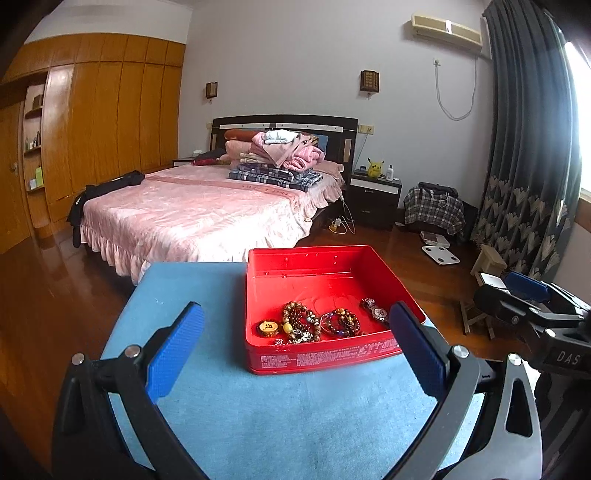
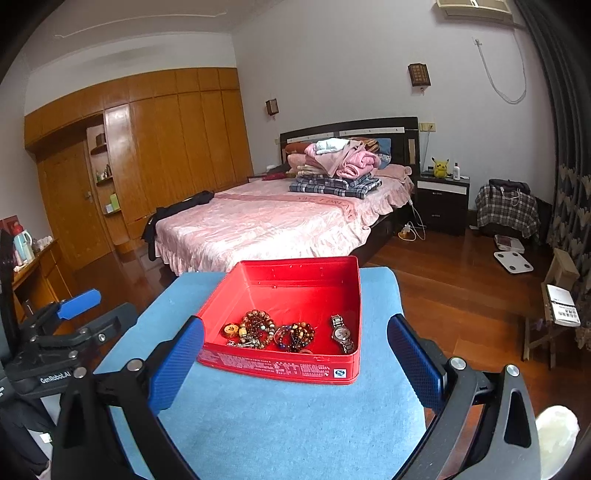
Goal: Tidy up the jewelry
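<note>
One wristwatch [image 2: 341, 334] and several bead bracelets [image 2: 275, 332] fill one red tin [image 2: 295, 275].

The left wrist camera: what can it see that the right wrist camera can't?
Only the left wrist view shows the whole air conditioner high on the wall. Only the right wrist view shows a wooden desk with a thermos. Both show the red tin of bracelets and a watch on the blue table, plus the pink bed.

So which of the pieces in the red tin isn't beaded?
The wristwatch, with a metal link band and round dial, at the tin's right end; the beaded bracelets lie left of it.
</note>
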A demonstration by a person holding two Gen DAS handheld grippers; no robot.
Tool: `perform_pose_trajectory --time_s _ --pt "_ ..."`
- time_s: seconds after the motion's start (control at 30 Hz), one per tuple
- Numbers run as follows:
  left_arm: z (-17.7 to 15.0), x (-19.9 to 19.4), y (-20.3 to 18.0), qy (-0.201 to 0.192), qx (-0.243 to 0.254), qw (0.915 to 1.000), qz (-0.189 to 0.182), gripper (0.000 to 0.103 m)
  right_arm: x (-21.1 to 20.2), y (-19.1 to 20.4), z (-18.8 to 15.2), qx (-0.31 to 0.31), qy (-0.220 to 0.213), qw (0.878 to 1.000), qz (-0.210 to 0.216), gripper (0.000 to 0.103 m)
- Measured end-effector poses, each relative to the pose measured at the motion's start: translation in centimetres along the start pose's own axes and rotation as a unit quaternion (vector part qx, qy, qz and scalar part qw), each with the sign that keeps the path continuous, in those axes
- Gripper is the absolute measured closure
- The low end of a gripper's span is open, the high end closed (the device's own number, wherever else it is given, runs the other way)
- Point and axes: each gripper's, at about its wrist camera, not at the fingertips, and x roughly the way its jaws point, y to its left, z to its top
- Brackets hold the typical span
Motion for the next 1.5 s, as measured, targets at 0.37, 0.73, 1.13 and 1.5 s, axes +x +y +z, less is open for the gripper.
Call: perform_pose_trajectory --time_s 0.37,0.73,1.13,1.5 --pt "-0.03 -0.28 0.01 -0.002 0.0 1.0 0.001 0.005 -0.76 0.43 0.23 -0.007 -0.007 1.0 0.002 0.006" --pt "0.19 -0.44 -0.07 -0.002 0.001 1.0 0.002 0.005 -0.86 0.52 0.26 -0.01 -0.007 1.0 0.003 0.006" --pt "0.34 -0.65 0.18 -0.002 0.001 1.0 0.002 0.005 -0.88 0.59 0.25 -0.013 -0.005 1.0 -0.001 0.006" --pt "0.33 -0.47 0.15 -0.002 0.001 1.0 0.004 0.005 -0.6 0.5 -0.02 -0.015 -0.001 1.0 -0.004 0.006"
